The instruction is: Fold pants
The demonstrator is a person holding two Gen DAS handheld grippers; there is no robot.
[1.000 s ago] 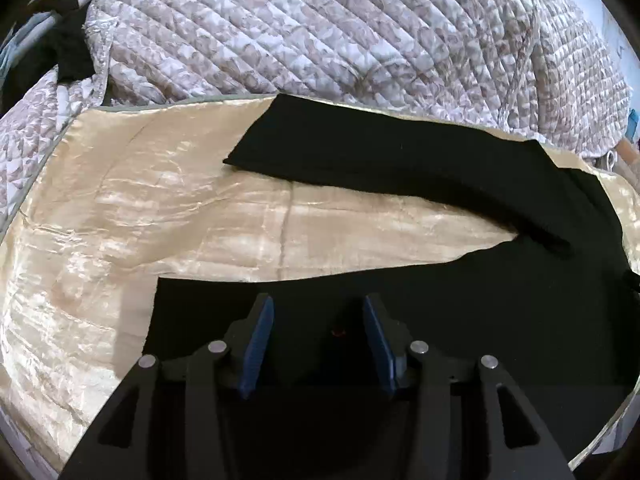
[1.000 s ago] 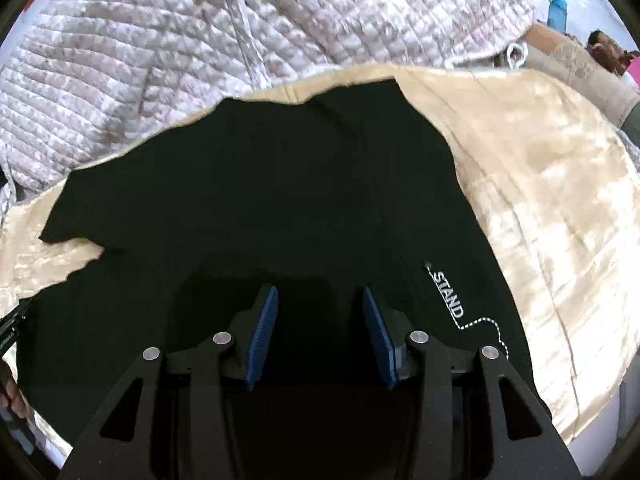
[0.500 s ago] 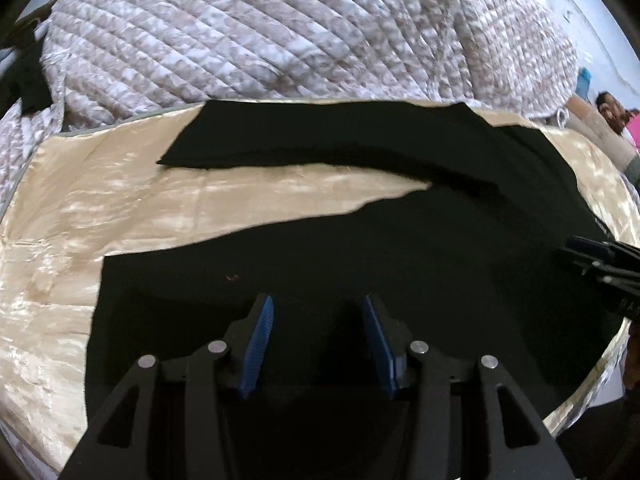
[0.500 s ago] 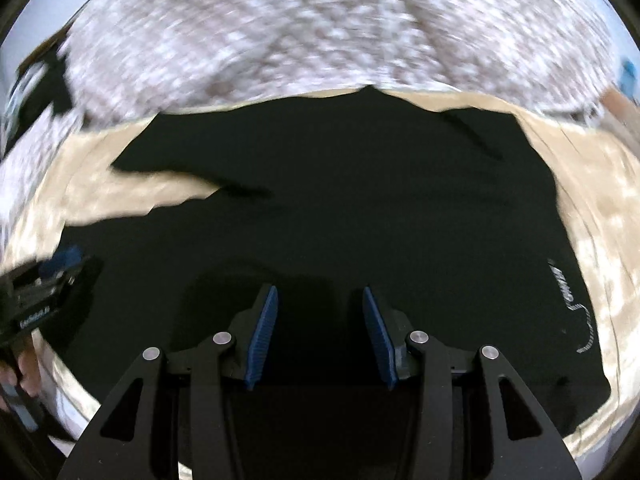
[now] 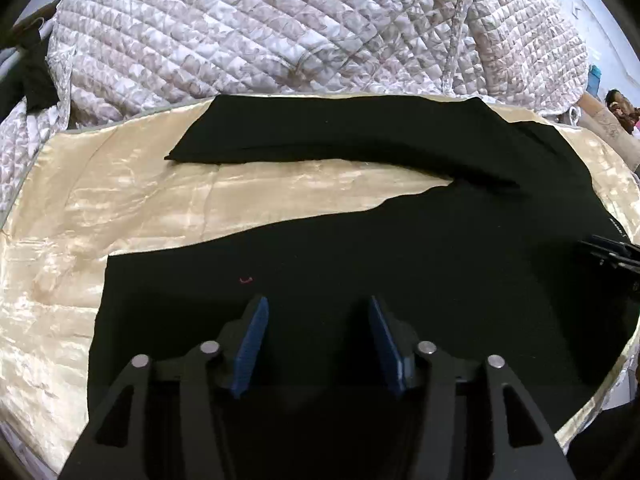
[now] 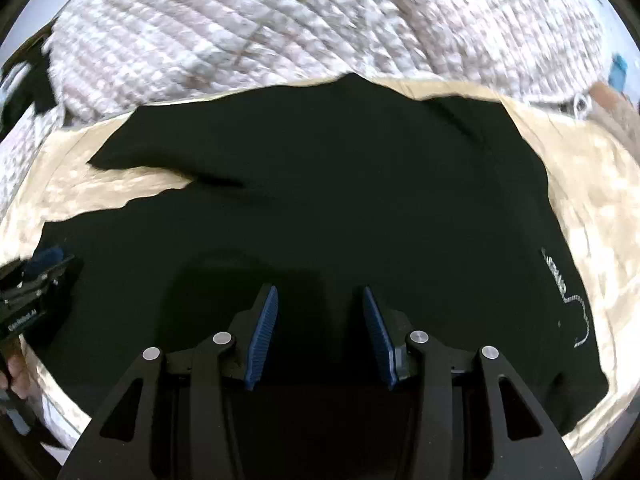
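1. A pair of black pants [image 5: 400, 248] lies spread flat on a shiny cream satin sheet [image 5: 132, 216] that covers the work surface.
2. In the left wrist view the two legs run toward the left and are parted; a wedge of bare sheet shows between them.
3. The far leg [image 5: 320, 140] is a long narrow band along the back edge of the sheet, its cuff end pointing left.
4. The near leg [image 5: 240, 280] is broader and lies right in front of the left gripper [image 5: 315, 320]; a tiny red mark shows on its cloth.
5. The left gripper points down over the near leg; its blue pads [image 5: 250, 344] stand apart and its jaws are opening, with only flat cloth below the gap and nothing pinched.
6. The right gripper [image 6: 317, 312] hovers above the wider upper part of the pants, its blue pads [image 6: 262, 332] parted and clamping nothing.
7. White lettering with a dotted line [image 6: 568, 292] sits on the pants near their right edge in the right wrist view, which is slightly blurred.
8. Each gripper appears at the edge of the other's view, over the near side of the pants.
9. A quilted patterned bedspread [image 5: 280, 28] is heaped behind the sheet.
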